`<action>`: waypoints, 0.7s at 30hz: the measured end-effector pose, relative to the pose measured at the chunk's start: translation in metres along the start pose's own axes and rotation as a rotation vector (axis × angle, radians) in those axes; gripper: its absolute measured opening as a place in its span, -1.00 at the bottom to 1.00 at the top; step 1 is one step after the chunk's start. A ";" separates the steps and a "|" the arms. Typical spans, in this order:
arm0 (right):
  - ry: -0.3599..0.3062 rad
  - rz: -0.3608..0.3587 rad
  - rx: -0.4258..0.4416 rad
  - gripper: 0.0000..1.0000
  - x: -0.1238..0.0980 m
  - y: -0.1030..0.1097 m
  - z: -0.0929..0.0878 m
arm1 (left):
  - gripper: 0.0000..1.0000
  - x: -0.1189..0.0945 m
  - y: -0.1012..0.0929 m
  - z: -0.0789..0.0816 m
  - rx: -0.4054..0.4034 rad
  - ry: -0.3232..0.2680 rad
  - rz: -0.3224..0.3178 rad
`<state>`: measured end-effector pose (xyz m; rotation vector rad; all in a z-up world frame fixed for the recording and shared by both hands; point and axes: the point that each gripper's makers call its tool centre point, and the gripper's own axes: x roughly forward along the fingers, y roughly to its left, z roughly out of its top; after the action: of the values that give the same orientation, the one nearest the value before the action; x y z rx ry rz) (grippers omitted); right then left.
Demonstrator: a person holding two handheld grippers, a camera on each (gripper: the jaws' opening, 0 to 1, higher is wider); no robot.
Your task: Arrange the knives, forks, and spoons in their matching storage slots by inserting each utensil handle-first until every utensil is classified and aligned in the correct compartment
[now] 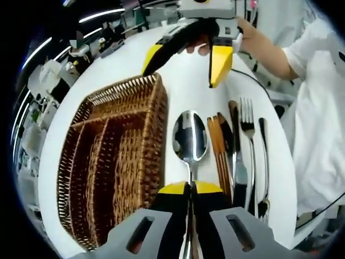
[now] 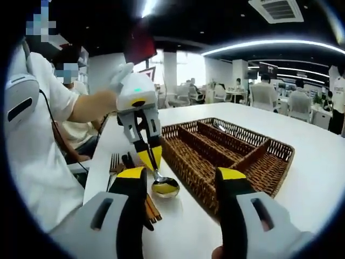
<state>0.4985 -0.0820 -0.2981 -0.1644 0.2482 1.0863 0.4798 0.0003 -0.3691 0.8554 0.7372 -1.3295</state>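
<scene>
My left gripper (image 1: 190,188) is shut on the handle of a silver spoon (image 1: 190,136), whose bowl points away from me just right of the wicker basket (image 1: 113,162). In the right gripper view, the left gripper (image 2: 147,156) holds that spoon (image 2: 164,187) bowl-down, low over the white table. My right gripper (image 2: 181,174) is open with nothing between its jaws and faces the basket (image 2: 232,154). From the left gripper view it (image 1: 187,62) hovers above the table's far side. Brown chopsticks (image 1: 217,143), a knife (image 1: 235,156) and a fork (image 1: 248,129) lie right of the spoon.
The basket has several long compartments, and something shiny (image 2: 218,127) lies in a far one. Another slim utensil (image 1: 264,156) lies beyond the fork near the table edge. A person in white (image 2: 38,140) stands close by the table. Further tables and people are behind.
</scene>
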 end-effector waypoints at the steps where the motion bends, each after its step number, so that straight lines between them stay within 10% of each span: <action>1: -0.001 0.000 0.000 0.06 0.000 0.000 0.000 | -0.98 -0.002 0.001 0.000 -0.001 0.000 0.000; 21: -0.014 0.010 0.001 0.06 -0.001 0.001 0.008 | -0.98 -0.049 0.046 0.008 0.006 -0.003 0.036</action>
<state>0.4977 -0.0803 -0.2906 -0.1552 0.2370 1.0967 0.5198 0.0199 -0.3179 0.8673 0.7126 -1.3012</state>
